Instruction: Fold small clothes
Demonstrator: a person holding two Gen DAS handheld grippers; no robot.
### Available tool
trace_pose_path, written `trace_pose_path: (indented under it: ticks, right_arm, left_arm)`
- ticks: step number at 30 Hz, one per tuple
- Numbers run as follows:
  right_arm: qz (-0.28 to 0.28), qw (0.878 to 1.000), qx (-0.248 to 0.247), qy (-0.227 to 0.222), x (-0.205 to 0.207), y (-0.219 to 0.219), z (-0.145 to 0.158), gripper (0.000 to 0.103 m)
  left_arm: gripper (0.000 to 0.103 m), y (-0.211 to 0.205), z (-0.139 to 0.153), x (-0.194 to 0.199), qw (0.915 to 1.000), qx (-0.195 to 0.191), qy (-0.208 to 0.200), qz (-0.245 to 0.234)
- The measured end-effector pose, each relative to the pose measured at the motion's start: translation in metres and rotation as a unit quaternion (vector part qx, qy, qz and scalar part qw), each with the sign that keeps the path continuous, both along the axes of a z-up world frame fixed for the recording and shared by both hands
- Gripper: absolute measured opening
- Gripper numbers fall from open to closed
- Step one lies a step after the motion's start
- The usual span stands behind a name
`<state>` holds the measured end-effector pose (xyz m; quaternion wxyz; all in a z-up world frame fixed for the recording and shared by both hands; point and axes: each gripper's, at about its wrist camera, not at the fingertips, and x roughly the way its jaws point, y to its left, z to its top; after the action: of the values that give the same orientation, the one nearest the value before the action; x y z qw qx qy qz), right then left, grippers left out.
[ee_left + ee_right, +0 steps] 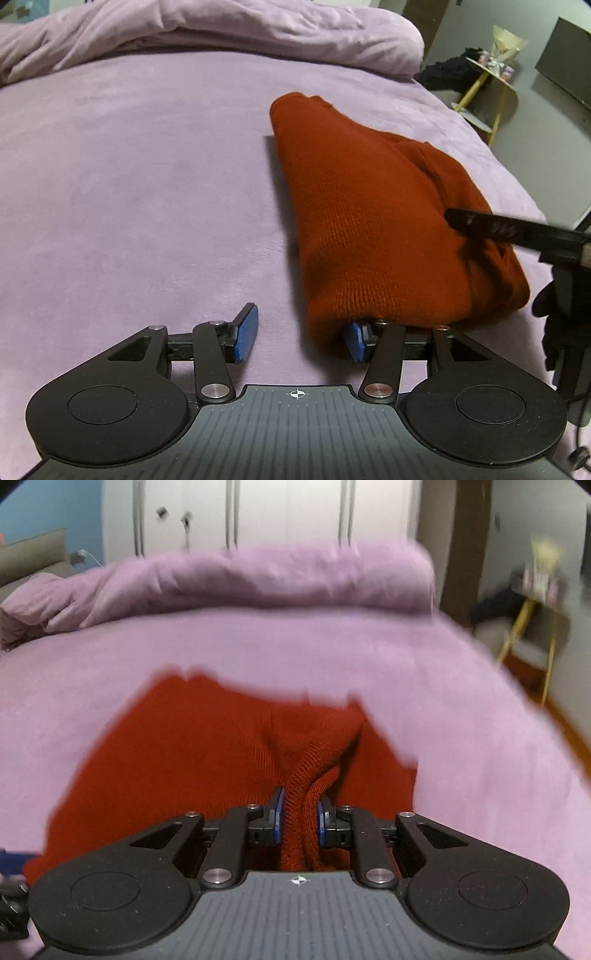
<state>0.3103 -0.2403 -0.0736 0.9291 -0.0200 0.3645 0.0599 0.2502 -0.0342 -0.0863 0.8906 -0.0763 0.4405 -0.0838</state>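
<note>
A rust-red knitted garment [369, 206] lies folded on the lilac bed sheet [129, 184]. My left gripper [301, 336] stands open at the garment's near left corner. Its right pad [355, 341] is tucked at the cloth's edge and its left pad [246, 332] rests over bare sheet. In the right wrist view, my right gripper [301, 818] is shut on a bunched ridge of the same garment [184, 757], with knit filling the gap between the blue pads. One black finger of the right gripper [487, 227] reaches over the garment from the right.
A crumpled lilac duvet [221, 33] lies along the far side of the bed. Off the bed's right edge stands a yellow-legged side table [487, 81] with dark clothing [450, 74] beside it. White wardrobe doors [258, 513] stand behind the bed.
</note>
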Motion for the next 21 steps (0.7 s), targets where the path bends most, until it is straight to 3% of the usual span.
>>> trace_pose_path:
  ticks: [1,3,5,8,9,10,12,14,15,17,19,21]
  right_arm:
    - [-0.008,0.999,0.035,0.003,-0.001,-0.01,-0.002,0.021]
    - [-0.03,0.993,0.116,0.005,-0.002,-0.031,0.001,0.037]
    - [-0.06,0.98,0.19,0.01,0.005,-0.049,0.001,0.046]
    - [-0.079,0.961,0.263,0.04,0.027,-0.057,-0.013,0.044]
    - [-0.084,0.955,0.28,0.056,0.034,-0.056,-0.018,0.028]
    - [-0.086,0.952,0.288,0.062,0.039,-0.053,-0.019,0.014]
    - [-0.066,0.962,0.261,0.042,0.035,-0.044,-0.009,0.012]
    - [-0.047,0.986,0.151,-0.043,0.023,-0.027,0.012,0.012]
    - [-0.046,0.991,0.107,-0.065,0.019,-0.022,0.015,0.012]
    - [-0.052,0.995,0.063,-0.054,0.019,-0.02,0.01,0.017]
    - [-0.056,0.994,0.097,-0.005,0.022,-0.035,0.0,0.028]
    - [-0.06,0.984,0.165,0.006,0.008,-0.059,-0.005,0.039]
  left_arm:
    - [0.055,0.0,0.0,-0.001,1.0,0.004,-0.004,-0.002]
    - [0.055,-0.001,0.0,0.0,1.0,0.005,-0.004,-0.001]
    - [0.055,-0.002,0.001,0.0,1.0,0.003,-0.001,0.001]
    - [0.054,-0.004,0.003,0.0,1.0,0.009,-0.001,0.0]
    - [0.054,-0.005,0.003,0.0,0.9999,0.012,-0.002,0.0]
    - [0.054,-0.006,0.003,-0.001,0.9999,0.014,-0.004,0.0]
    - [0.058,-0.007,0.002,0.0,0.9999,0.016,-0.005,0.0]
    - [0.062,-0.007,0.001,0.0,0.9999,0.013,-0.008,-0.004]
    - [0.063,-0.009,0.001,0.0,0.9999,0.013,-0.007,-0.006]
    - [0.063,-0.009,0.001,-0.002,0.9998,0.017,-0.008,-0.006]
    - [0.063,-0.009,0.001,-0.003,0.9997,0.018,-0.011,-0.008]
    - [0.063,-0.007,0.0,-0.004,0.9998,0.015,-0.012,-0.009]
